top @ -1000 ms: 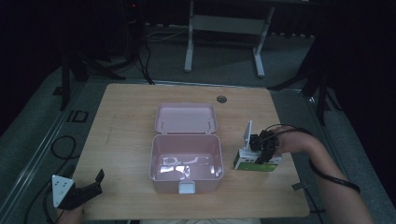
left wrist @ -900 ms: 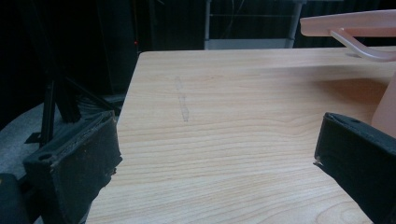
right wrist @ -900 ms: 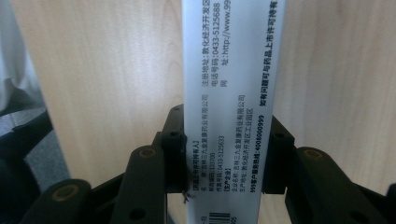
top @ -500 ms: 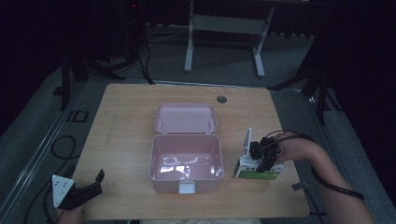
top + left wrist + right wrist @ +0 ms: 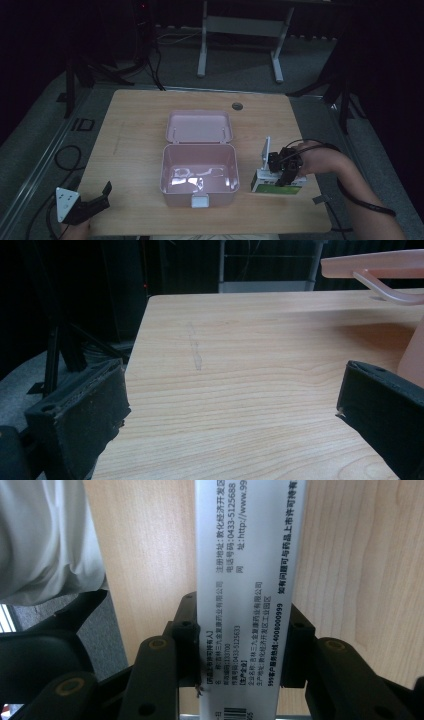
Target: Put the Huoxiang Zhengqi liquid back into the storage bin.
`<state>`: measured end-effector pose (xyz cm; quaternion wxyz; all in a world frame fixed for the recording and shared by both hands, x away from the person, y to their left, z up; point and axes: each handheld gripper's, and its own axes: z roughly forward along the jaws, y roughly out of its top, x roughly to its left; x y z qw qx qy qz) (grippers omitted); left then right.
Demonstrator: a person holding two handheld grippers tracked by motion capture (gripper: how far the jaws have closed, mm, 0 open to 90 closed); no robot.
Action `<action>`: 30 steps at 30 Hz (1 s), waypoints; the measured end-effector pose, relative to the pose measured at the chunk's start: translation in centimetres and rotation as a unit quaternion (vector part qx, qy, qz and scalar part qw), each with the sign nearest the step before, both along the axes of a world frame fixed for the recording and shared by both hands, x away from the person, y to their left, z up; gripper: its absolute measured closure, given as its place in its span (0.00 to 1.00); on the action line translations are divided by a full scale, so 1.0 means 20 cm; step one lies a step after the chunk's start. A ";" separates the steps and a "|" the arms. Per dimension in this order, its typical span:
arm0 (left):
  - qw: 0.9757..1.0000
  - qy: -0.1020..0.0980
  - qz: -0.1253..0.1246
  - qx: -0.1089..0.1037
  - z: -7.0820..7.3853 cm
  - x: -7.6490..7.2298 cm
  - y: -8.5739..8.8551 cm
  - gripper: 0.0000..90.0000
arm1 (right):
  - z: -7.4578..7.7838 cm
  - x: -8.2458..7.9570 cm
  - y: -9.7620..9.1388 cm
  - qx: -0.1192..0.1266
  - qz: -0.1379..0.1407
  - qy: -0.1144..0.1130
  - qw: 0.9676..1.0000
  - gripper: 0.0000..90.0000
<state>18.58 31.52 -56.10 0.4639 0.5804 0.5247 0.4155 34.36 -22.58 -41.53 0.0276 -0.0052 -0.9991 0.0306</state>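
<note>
Our right gripper (image 5: 239, 645) pinches a white printed carton (image 5: 247, 580); its Chinese text reads close up. Our left gripper (image 5: 230, 420) gapes empty.

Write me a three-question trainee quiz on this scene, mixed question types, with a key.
1. True or false: the pink box has its lid shut.
2. What is the right gripper closed on?
A. white carton
B. a cable
C. the box latch
3. Fill in: the left gripper sits near the table's front-____ corner, jaws apart.

Key: 1 false; 2 A; 3 left.
</note>
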 end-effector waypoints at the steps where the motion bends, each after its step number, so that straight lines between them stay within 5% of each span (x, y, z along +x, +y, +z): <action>1: 1.000 0.000 0.000 0.000 0.00 0.00 0.00 0.00 | 0.02 0.00 0.00 0.000 0.000 0.000 1.000 0.68; 15: 1.000 -0.001 -0.002 -0.001 0.00 0.00 0.00 0.00 | 0.27 -0.03 0.05 -0.002 -0.001 -0.022 1.000 0.68; 30: 1.000 0.001 -0.003 0.000 0.00 0.00 0.00 0.00 | 0.42 -0.01 0.12 0.007 -0.003 -0.029 1.000 0.68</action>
